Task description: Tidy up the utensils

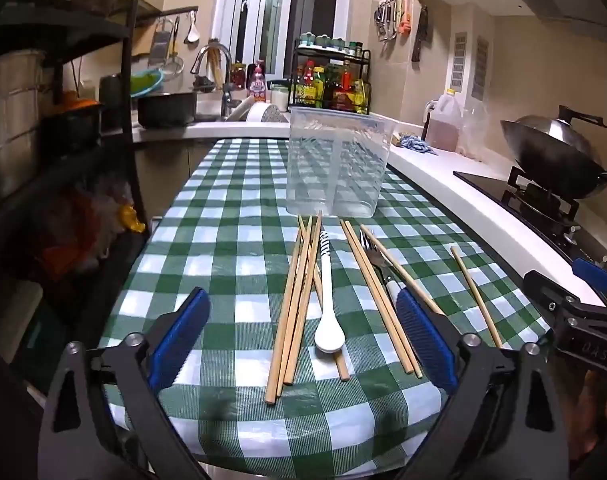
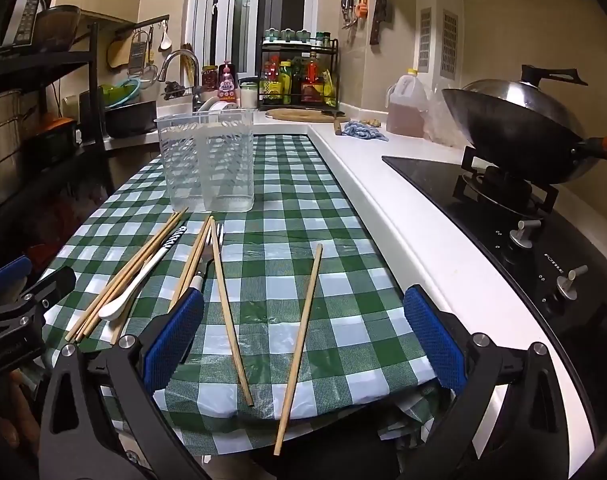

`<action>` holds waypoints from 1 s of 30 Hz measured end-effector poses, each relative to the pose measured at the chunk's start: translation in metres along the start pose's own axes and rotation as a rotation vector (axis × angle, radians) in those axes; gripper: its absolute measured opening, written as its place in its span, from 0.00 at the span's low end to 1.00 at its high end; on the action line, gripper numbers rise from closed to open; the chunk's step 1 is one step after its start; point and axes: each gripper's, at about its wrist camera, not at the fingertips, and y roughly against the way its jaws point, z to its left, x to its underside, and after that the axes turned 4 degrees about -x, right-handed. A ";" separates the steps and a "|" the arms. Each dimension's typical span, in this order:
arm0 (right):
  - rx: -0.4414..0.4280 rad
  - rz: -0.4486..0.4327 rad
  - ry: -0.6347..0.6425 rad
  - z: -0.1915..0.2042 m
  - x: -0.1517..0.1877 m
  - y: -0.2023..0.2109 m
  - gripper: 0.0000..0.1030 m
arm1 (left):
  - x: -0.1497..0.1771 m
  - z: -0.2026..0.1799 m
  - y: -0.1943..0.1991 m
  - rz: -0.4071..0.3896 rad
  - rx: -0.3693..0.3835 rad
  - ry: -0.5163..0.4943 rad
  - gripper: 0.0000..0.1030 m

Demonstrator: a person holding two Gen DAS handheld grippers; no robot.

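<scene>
In the left wrist view the left gripper (image 1: pixel 303 332) has its fingers spread wide and empty, and the chopsticks (image 1: pixel 293 312) and white spoon (image 1: pixel 328 312) lie between them on the checkered worktop (image 1: pixel 223 240), before the clear holder (image 1: pixel 337 164). In the right wrist view the right gripper (image 2: pixel 303 332) is also spread wide and empty, with two single chopsticks (image 2: pixel 299 344) lying between its fingers.

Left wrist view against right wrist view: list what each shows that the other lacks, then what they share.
Only the left wrist view: the right tool at its edge.

Only the right wrist view: the cutting board, the stove knobs and the left tool at its edge.

Both: the clear divided holder, chopsticks, white spoon, fork, checked tablecloth and wok.
</scene>
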 end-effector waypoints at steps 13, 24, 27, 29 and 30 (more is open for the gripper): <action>0.008 0.007 -0.003 -0.001 0.001 -0.001 0.95 | 0.002 0.000 0.002 -0.021 0.015 -0.010 0.86; 0.010 0.008 -0.008 -0.002 0.001 -0.002 0.95 | 0.003 -0.002 0.004 -0.030 0.036 -0.028 0.86; 0.008 0.011 -0.009 -0.003 0.000 -0.002 0.95 | 0.003 -0.001 0.004 -0.025 0.043 -0.024 0.86; 0.007 0.011 -0.008 -0.002 0.001 -0.002 0.95 | 0.002 -0.001 0.005 -0.026 0.043 -0.021 0.86; 0.006 0.012 -0.009 -0.002 0.001 -0.002 0.95 | 0.002 -0.001 0.005 -0.026 0.043 -0.021 0.86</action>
